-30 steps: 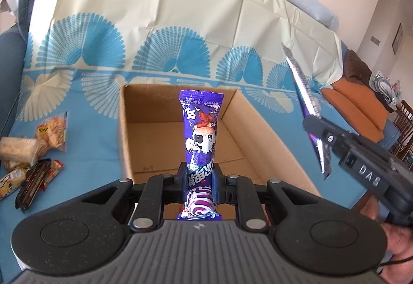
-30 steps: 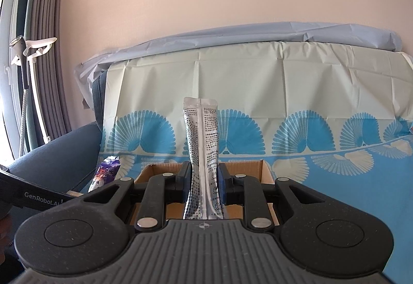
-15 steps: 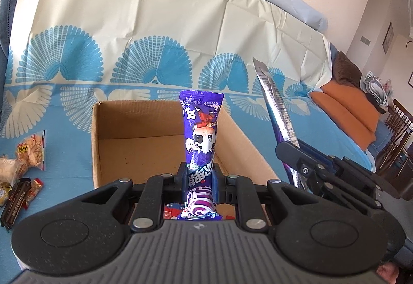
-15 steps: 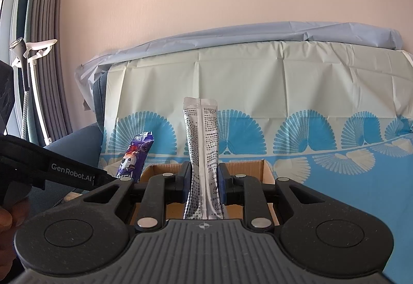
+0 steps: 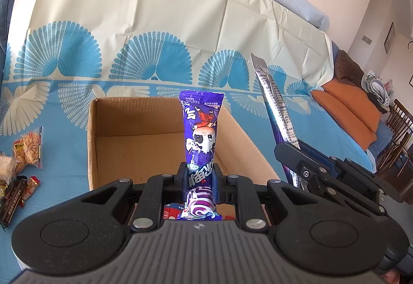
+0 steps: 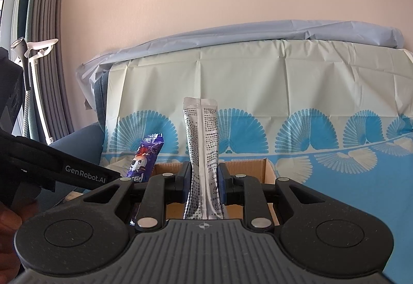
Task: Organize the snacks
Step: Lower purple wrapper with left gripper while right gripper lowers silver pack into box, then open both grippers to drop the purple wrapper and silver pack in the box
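Both grippers have closed in on the cardboard box (image 5: 134,144) over the past second. The left gripper (image 5: 200,176), jaws clamped on a purple snack packet (image 5: 202,134), points level over the box's near edge, packet upright. Just beside it, the right gripper (image 6: 205,180) has drawn alongside, jaws pinching a silver sachet (image 6: 202,144) that leans toward the box. Both items look ready for dropping in. Farther left, loose snacks (image 5: 19,162) lie on the blue-patterned cloth (image 5: 62,170), yet to be sorted.
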Demonstrator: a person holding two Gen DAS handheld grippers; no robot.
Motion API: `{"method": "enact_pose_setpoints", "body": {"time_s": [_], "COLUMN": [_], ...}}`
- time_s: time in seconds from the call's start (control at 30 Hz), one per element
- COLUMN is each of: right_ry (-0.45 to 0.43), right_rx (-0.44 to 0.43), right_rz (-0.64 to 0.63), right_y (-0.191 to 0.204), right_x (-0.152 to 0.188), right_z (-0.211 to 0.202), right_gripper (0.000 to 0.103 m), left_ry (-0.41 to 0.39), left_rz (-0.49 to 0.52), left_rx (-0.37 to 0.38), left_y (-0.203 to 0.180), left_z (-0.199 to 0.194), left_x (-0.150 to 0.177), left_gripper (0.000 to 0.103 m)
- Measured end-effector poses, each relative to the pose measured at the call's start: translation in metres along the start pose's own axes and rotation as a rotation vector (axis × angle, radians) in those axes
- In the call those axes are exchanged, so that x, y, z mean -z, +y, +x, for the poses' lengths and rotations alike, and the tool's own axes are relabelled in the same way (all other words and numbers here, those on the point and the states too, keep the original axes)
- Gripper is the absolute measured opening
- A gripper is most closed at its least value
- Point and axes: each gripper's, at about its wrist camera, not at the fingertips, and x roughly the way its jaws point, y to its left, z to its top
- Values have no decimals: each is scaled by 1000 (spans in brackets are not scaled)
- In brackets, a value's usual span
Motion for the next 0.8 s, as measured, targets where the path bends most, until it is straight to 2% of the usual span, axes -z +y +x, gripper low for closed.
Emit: {"method": "enact_pose_setpoints", "body": {"time_s": [0.2, 0.3, 0.37, 0.43, 0.6, 0.8], "right_ry": [1, 3, 4, -3, -1, 2], "right_rx": [3, 26, 43, 53, 62, 81], "right_rz": [2, 8, 20, 28, 21, 9], "right_y": [-1, -1, -2, -3, 0, 5], "right_x": [0, 0, 1, 1, 1, 1], "right_z": [1, 3, 3, 1, 1, 0], "right_gripper": [23, 29, 52, 58, 59, 61], "left_ry": [-2, 0, 8, 7, 8, -35], "left_rz": [1, -8, -12, -5, -6, 54], "left_rx": [9, 26, 33, 27, 5, -5], "left_y": [-3, -4, -4, -4, 1, 5], "left_z": [1, 1, 2, 0, -9, -35], "left_x": [-3, -4, -4, -3, 7, 29], "left_gripper": [19, 22, 34, 42, 42, 42]}}
